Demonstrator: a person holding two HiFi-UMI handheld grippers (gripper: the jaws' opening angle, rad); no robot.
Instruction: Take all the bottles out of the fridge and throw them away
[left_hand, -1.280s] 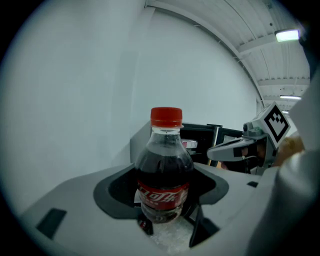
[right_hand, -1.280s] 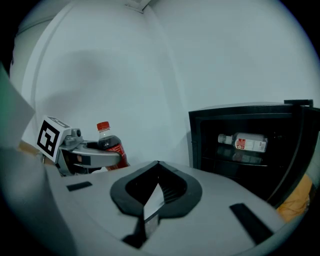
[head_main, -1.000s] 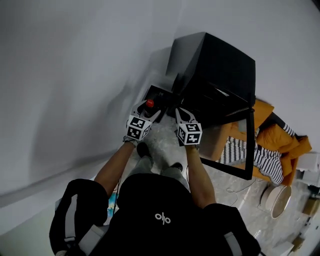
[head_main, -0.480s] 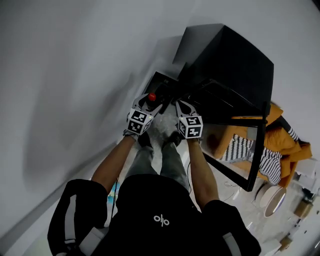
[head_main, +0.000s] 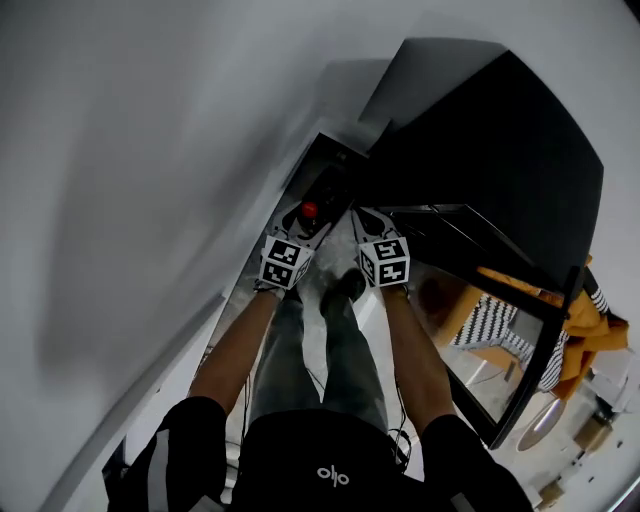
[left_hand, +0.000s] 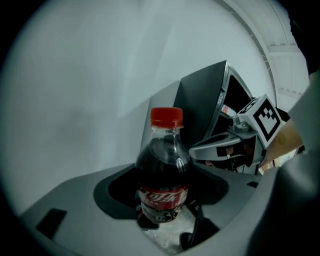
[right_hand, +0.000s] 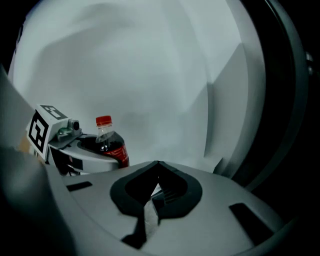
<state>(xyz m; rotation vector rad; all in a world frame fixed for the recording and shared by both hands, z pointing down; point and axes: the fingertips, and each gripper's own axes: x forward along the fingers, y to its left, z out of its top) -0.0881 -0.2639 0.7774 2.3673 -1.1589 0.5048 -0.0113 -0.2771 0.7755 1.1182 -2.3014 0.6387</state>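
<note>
1. A plain white wall (head_main: 130, 180) fills the left of the head view.
2. Beside it, at floor level, a dark box-shaped container (head_main: 330, 178) stands between the wall and the fridge. What it is cannot be told.
3. The left gripper (head_main: 308, 220) is clamped on a cola bottle (left_hand: 161, 167). In the left gripper view the jaws press on the bottle's lower body at the red label. The bottle stands upright, with its red cap (left_hand: 166, 116) on top. In the head view the cap shows over the dark container's near end, outside the fridge.
4. The person's legs and a dark shoe (head_main: 342, 290) show between the two forearms, on a pale speckled floor (head_main: 325, 330).
5. The right gripper (head_main: 360, 215) is just beside the left one, pointing the same way. In the right gripper view its jaws are pressed together, with nothing between them.
6. The black fridge (head_main: 500, 140) rises to the right, its interior too dark to read.
7. Its glass door (head_main: 480, 350) stands open toward the person, and an orange cloth (head_main: 590, 335) lies past the door's far edge.
</note>
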